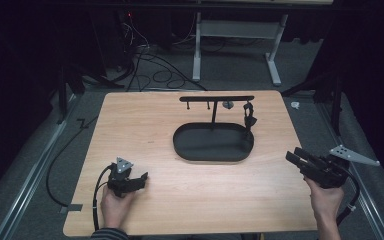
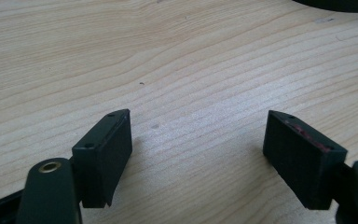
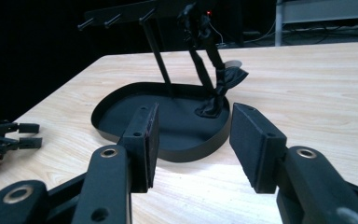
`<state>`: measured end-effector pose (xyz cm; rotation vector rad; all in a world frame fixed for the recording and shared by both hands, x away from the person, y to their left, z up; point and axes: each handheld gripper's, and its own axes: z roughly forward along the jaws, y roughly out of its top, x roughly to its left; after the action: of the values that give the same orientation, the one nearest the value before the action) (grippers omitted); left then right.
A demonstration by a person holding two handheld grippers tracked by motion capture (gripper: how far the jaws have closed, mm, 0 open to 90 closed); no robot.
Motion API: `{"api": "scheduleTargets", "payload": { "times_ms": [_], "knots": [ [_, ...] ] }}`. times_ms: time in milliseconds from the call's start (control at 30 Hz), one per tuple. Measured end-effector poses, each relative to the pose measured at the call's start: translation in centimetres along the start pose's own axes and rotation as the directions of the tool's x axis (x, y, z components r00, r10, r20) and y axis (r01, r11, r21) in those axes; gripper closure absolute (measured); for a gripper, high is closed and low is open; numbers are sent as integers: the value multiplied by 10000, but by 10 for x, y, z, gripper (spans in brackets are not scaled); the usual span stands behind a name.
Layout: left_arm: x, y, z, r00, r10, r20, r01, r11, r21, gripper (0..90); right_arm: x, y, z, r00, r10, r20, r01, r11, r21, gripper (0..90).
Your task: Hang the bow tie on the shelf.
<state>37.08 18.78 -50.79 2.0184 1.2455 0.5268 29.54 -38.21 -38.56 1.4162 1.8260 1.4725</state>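
Observation:
A black oval tray lies right of the table's middle, with a thin T-shaped rack standing in it. A black strap-like piece hangs from the rack's right end into the tray, and a small grey piece hangs beside it. My left gripper rests low on the table's near left, open and empty over bare wood. At the table's right edge my right gripper is open with nothing between its pads. It points at the tray and the hanging strap.
The wooden table stands on a grey floor strewn with cables. A white desk frame stands behind it. A small white object lies on the floor off the far right corner. My left gripper sits far off at the left of the right gripper view.

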Motion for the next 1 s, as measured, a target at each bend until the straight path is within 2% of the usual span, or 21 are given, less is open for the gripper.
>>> {"api": "scheduleTargets", "payload": {
  "times_ms": [600,800,1000],
  "knots": [
    [0,0,0,10000,2,-5,-2,10000,-7,238,7,-15,16,9997,121,-188,-112,9989,460,537],
    [0,0,0,10000,3,-5,-3,10000,3,238,10,-18,24,9999,-14,-156,25,9975,700,537],
    [0,0,0,10000,-6,-10,6,10000,-15,238,10,-21,29,9998,21,-211,-6,9975,709,536]
  ]
}}
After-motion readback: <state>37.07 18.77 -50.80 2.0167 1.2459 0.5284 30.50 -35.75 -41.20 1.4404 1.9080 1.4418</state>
